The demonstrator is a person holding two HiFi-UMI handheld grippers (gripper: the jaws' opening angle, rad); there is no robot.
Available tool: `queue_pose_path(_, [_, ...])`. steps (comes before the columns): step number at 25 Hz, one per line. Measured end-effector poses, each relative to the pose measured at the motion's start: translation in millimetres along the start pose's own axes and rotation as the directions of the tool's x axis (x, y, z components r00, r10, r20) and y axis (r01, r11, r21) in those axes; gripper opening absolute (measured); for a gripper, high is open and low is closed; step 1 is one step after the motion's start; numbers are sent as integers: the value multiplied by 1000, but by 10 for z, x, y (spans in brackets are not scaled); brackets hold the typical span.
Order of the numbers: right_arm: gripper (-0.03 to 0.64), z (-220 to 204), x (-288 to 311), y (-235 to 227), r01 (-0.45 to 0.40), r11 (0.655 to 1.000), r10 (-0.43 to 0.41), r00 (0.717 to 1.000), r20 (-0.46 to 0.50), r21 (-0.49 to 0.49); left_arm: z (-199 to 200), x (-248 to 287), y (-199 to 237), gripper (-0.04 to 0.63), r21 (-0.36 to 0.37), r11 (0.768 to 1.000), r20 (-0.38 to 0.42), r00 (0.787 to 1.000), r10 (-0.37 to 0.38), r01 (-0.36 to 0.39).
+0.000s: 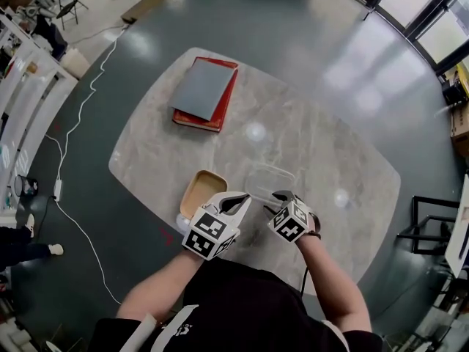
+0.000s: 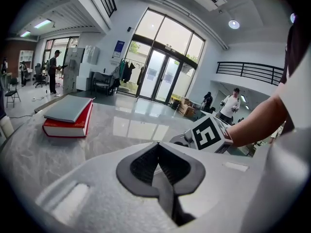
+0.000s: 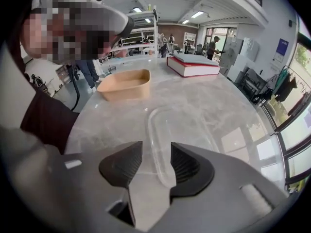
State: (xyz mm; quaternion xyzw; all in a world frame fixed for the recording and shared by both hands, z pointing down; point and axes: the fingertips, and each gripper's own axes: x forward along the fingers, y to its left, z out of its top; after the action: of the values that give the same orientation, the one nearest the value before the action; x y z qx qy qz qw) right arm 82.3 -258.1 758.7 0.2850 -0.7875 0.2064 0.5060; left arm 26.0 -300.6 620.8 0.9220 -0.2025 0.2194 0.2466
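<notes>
From the left: a white cable (image 1: pixel 88 101) runs over the grey floor at 9 o'clock from the marble table (image 1: pixel 330 152), and wide bare floor lies beyond the table's rounded edge on that side. A grey book (image 1: pixel 204 86) lies on a red book (image 1: pixel 214 119) at the table's 11 o'clock, near the far edge and well apart from the work. At 7 o'clock a tan container (image 1: pixel 203 191) sits open just inside the near edge. The left gripper (image 1: pixel 240 199) is held just beside it, at the container's 3 o'clock, with its jaws pressed together and nothing between them.

At the table's 6 o'clock a clear lid (image 1: pixel 270 182) lies flat on the marble. The right gripper (image 1: pixel 278 198) is at the lid's 6 o'clock with its jaws moderately parted, one on each side of the near rim. Whether a pad touches the rim cannot be told. Bare marble spreads from 12 to 4 o'clock. A black metal frame (image 1: pixel 425 226) stands on the floor at 3 o'clock, well apart from the table edge.

The left cube (image 1: pixel 210 233) and the right cube (image 1: pixel 291 222) carry black-and-white square markers. A blue sign (image 2: pixel 119 48) by the glass doors is too small to read.
</notes>
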Motion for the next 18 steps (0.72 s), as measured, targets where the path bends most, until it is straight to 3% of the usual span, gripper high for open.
queue_pose_path(13, [235, -164, 190, -85, -10, 997, 3, 996, -94, -72, -114, 0, 117, 5, -51, 999, -6, 1000, -6, 5])
queue_pose_path(18, [170, -176, 193, -4, -23, 992, 11, 995, -98, -125, -120, -14, 115, 5, -65, 998, -4, 1000, -3, 3])
